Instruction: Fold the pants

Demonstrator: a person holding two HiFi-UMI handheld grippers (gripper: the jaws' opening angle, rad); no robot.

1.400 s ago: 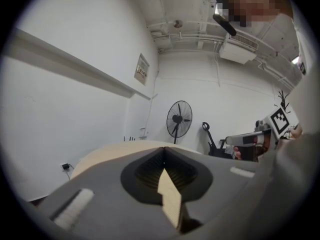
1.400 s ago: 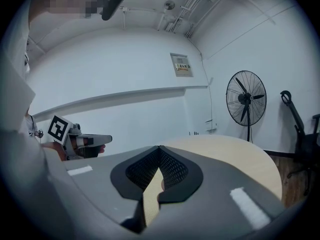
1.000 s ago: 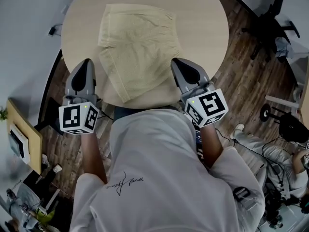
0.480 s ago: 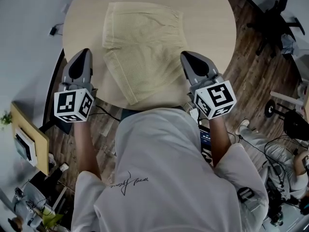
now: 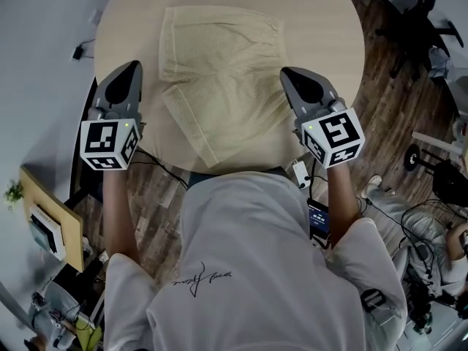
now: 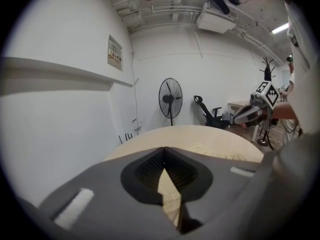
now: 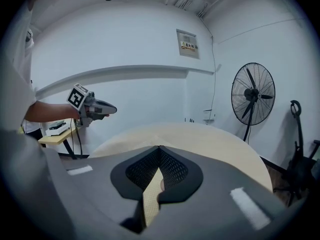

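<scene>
The pants (image 5: 219,72) lie flat on the round counter (image 5: 131,20), between our two tools and a little ahead of them. The left tool (image 5: 134,66) is over the counter's left rim, clear of the cloth's left edge, with a strip of bare counter between. The right tool (image 5: 287,72) is nearer: its tip is just beside the right edge of the pants, and from above we cannot tell whether it touches. Each tool's own view shows the other one held up off the counter top. Both point away from us, toward the far side of the counter.

We count one pair of pants, one counter and two tools, plus one standing fan (image 6: 170,99) by the far wall.

Both tools are closed. In the left gripper view and the right gripper view the jaw tips meet, and nothing is caught between them. Only a sliver of pale surface shows through the opening behind the tips.

The pants are pale yellow, of a light, crinkled fabric. Their far part is a broad rectangle lying across the counter, creased and slightly puckered. From it a narrower folded part runs slantwise toward us, ending in a corner close to the counter's near rim. The cloth is nearly the counter's own shade, only a touch yellower
</scene>
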